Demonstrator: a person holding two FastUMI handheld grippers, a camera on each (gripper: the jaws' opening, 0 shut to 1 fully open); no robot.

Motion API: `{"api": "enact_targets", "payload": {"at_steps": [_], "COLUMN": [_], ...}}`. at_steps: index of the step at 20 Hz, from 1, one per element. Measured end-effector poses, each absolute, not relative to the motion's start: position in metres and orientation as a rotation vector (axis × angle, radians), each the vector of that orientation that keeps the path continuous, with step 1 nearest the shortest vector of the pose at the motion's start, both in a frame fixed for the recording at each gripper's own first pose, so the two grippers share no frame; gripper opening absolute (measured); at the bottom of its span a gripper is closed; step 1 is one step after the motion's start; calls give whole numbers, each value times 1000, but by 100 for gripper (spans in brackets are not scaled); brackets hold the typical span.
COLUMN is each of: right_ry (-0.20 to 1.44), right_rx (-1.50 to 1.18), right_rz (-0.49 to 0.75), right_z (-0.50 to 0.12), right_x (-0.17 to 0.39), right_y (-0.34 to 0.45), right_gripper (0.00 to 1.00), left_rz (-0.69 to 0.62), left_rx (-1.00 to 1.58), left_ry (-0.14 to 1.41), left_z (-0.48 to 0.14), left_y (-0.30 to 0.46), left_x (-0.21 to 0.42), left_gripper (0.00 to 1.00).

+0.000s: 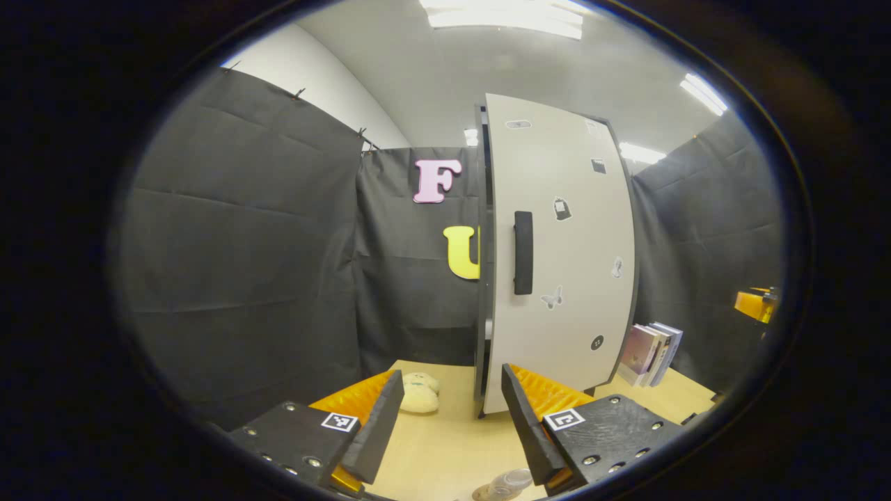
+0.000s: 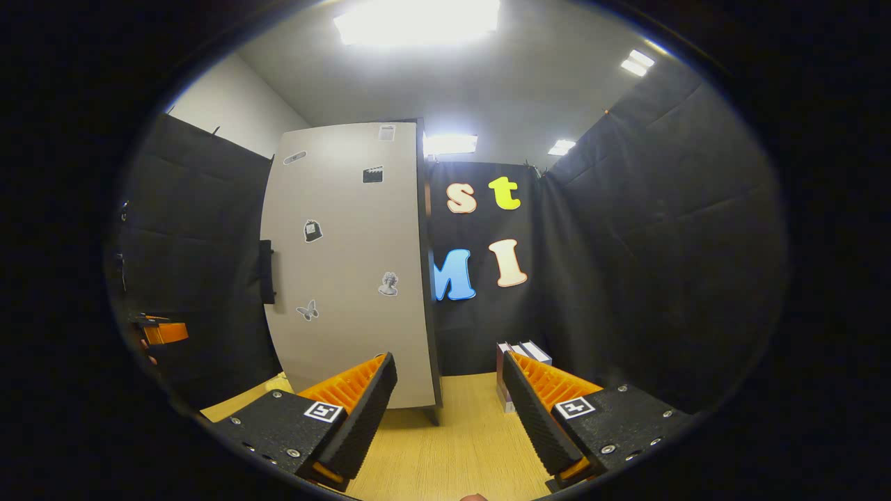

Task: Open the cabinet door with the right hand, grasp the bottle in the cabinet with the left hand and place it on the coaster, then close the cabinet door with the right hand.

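The cabinet's white door (image 1: 557,250), dotted with stickers, looks closed flat against the dark body, its black handle (image 1: 523,252) upright. My left gripper (image 1: 452,379) is open and empty, facing the door from a short way back. At the bottom edge beneath it shows the top of a clear bottle (image 1: 511,480), beside a small brown round piece (image 1: 482,492) that may be the coaster. My right gripper (image 2: 449,358) is open too, with nothing between its fingers, aimed at the cabinet's right edge (image 2: 426,278). The door (image 2: 348,264) and handle (image 2: 266,271) lie to its left.
A beige soft object (image 1: 420,392) lies on the wooden table (image 1: 445,445) left of the cabinet. Several books (image 1: 651,353) (image 2: 518,355) stand to the cabinet's right. The other gripper shows far off (image 1: 755,304) (image 2: 163,332). Black cloth walls close in all around.
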State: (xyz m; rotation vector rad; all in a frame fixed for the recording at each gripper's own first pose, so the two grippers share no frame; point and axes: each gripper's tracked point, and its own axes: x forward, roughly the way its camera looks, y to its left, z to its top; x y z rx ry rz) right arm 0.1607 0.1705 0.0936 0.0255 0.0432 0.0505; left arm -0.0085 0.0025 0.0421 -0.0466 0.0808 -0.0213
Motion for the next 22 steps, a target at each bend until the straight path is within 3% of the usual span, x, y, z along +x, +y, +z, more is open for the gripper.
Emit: {"api": "enact_targets", "payload": {"at_steps": [14, 15, 22], "right_ry": [38, 35, 31], "right_rx": [26, 25, 28], "right_rz": [58, 58, 59], "right_z": [94, 95, 95], "right_x": [158, 158, 159], "right_y": [173, 173, 174], "right_gripper": [95, 94, 95], "left_rz": [-6, -4, 8], "left_rx": [-9, -8, -9], "left_ry": [68, 64, 60], "left_z": [45, 45, 44], "left_y": [19, 20, 27], "left_x": [-19, -19, -21], "left_gripper": [87, 81, 81]}}
